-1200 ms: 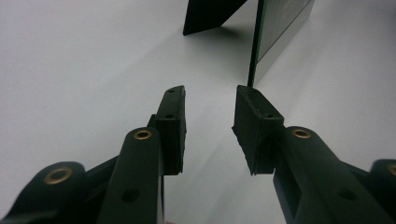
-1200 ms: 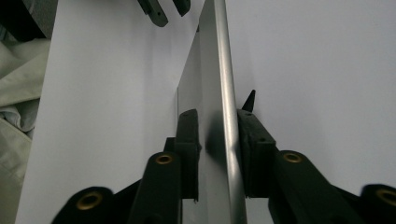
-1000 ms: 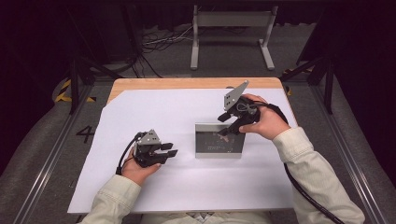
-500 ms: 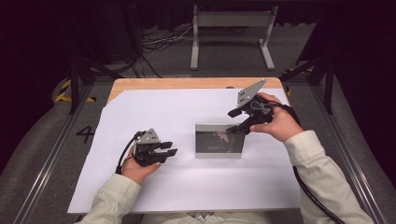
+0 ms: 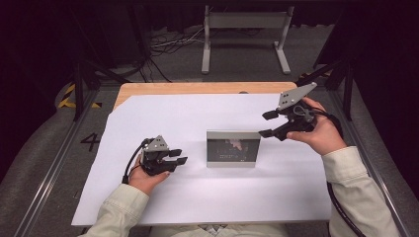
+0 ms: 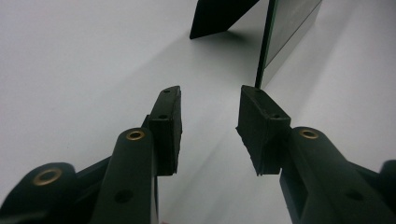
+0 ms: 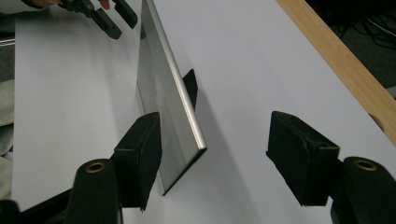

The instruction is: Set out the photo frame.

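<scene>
The picture frame (image 5: 233, 148) stands upright mid-surface on its rear prop. Our right tongs (image 5: 269, 124), at its two o'clock, have just been opening, empty; our left tongs (image 5: 179, 156), at nine o'clock, have too, half-wide and empty.

Picture frame (image 5: 232, 148): brushed silver metal border, glossy dark glazing. Table (image 5: 197, 88): light wood, smooth, under a matt white sheet (image 5: 163, 118). Gripper pads (image 6: 169, 126): matt black rubber, slightly rough. Sleeves (image 5: 358, 187): pale woven cloth.
</scene>
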`<state>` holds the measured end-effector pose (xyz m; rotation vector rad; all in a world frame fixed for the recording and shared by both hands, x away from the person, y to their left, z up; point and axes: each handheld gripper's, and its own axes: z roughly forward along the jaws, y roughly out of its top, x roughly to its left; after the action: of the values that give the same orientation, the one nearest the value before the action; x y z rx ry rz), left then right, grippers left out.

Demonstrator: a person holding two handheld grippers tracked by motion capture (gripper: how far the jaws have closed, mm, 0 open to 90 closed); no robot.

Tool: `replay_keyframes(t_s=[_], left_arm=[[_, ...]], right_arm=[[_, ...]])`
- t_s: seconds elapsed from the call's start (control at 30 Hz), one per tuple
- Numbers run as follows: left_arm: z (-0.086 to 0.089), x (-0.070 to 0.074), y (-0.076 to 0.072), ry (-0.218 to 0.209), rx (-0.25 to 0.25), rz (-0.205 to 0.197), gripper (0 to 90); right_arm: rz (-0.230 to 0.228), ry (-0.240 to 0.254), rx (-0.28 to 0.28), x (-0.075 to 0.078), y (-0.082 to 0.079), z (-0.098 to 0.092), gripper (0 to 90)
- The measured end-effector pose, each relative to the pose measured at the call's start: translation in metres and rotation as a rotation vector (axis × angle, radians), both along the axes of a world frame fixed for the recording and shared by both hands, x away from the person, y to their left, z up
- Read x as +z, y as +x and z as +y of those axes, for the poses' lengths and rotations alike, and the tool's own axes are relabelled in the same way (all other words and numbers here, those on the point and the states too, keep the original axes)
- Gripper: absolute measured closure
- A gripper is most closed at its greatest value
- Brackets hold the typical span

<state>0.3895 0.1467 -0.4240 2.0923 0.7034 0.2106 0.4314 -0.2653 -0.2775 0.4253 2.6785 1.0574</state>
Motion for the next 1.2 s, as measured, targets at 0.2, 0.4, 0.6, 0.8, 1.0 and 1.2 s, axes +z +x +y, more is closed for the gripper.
replay_keyframes(t_s=[0.2, 0.4, 0.6, 0.8, 1.0, 1.2], left_arm=[[-0.001, 0.0, 0.001, 0.003, 0.001, -0.004, 60.3], [-0.001, -0.001, 0.002, 0.007, 0.007, 0.001, 60.2], [0.001, -0.001, 0.002, 0.002, 0.015, 0.0, 60.1], [0.001, 0.0, 0.002, 0.006, 0.02, -0.004, 60.2], [0.002, 0.0, 0.003, 0.005, 0.02, -0.005, 60.2], [0.002, 0.0, 0.003, 0.004, 0.018, -0.007, 60.2]], right_arm=[[-0.005, 0.019, -0.05, 0.002, -0.005, -0.024, 35.8], [-0.008, 0.029, -0.08, 0.0, -0.008, -0.038, 35.2], [0.004, 0.053, -0.118, -0.009, -0.01, -0.05, 34.4], [0.021, 0.073, -0.139, -0.023, -0.01, -0.057, 33.8], [0.049, 0.095, -0.156, -0.041, -0.011, -0.064, 32.9], [0.064, 0.099, -0.172, -0.052, -0.011, -0.068, 31.9]])
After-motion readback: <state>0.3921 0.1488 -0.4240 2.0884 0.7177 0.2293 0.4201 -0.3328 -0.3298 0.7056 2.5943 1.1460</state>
